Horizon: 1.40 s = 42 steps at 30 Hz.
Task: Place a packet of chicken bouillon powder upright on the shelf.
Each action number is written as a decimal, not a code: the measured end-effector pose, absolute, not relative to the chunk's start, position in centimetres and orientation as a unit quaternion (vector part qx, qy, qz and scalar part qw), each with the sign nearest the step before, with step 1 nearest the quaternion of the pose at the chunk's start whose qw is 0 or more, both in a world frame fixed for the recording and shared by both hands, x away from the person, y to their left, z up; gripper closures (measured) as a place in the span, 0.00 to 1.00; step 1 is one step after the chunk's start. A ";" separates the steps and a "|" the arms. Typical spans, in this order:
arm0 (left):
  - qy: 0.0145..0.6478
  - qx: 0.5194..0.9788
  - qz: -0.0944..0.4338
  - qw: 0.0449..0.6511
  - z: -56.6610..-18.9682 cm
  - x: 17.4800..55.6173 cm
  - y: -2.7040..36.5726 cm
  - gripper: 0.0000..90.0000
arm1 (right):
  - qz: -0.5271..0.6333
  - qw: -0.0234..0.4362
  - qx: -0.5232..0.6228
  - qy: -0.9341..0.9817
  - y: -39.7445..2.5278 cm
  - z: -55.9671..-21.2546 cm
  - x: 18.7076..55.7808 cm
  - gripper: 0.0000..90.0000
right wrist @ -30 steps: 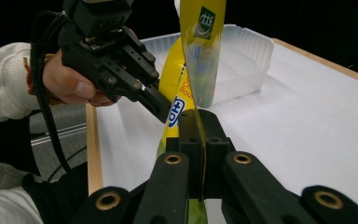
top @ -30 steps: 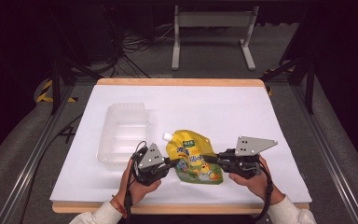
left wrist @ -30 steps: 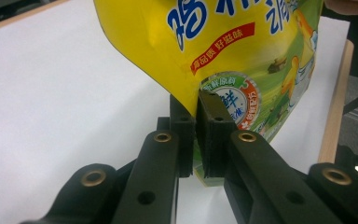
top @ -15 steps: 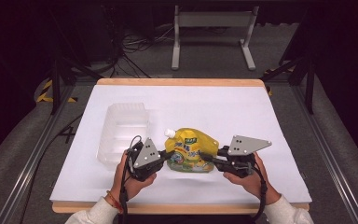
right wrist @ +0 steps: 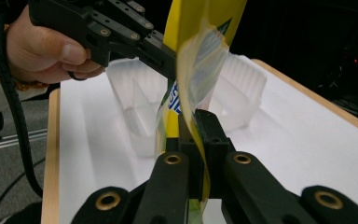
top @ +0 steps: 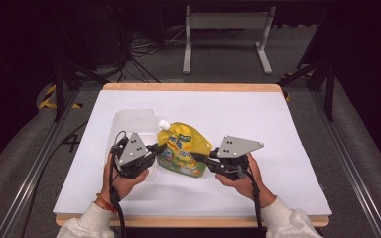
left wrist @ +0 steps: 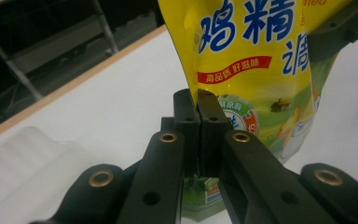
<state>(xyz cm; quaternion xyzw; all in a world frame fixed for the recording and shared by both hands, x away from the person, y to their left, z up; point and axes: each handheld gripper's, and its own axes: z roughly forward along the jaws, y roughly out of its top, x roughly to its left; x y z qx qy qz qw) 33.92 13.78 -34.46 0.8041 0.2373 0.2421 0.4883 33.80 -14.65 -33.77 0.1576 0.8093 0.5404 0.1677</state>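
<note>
White table [top: 278,129], clear tray [top: 129,121] behind yellow pouch [top: 183,146], both hand-held grippers [top: 151,148] [top: 198,157] clamping it

Yellow printed stand-up pouch with a white spout [top: 184,148] sits near the front-left of the white-covered wooden table [top: 278,129], held between the two grippers: left black two-jaw gripper [top: 152,148] clamped on its left edge, right black two-jaw gripper [top: 198,157] clamped on its right edge. Clear ribbed plastic tray [top: 131,124] lies on the table just left of and behind the pouch, with the left gripper in front of it. Beyond the table's far edge, a grey metal stand [top: 226,37] on the floor, with loose cables [top: 144,47] to its left.
</note>
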 end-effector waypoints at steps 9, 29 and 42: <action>0.272 0.771 0.274 0.506 -33.7 35.1 17.5 0.98 | 0.553 0.175 0.139 0.803 -10.7 -32.6 35.9 1.00; 0.322 0.737 0.283 0.522 -35.1 35.9 23.3 0.97 | 0.560 0.172 0.116 0.802 -3.9 -33.9 38.3 1.00; 0.336 0.719 0.286 0.537 -35.7 35.6 25.0 0.99 | 0.570 0.169 0.108 0.797 -2.6 -33.7 39.9 1.00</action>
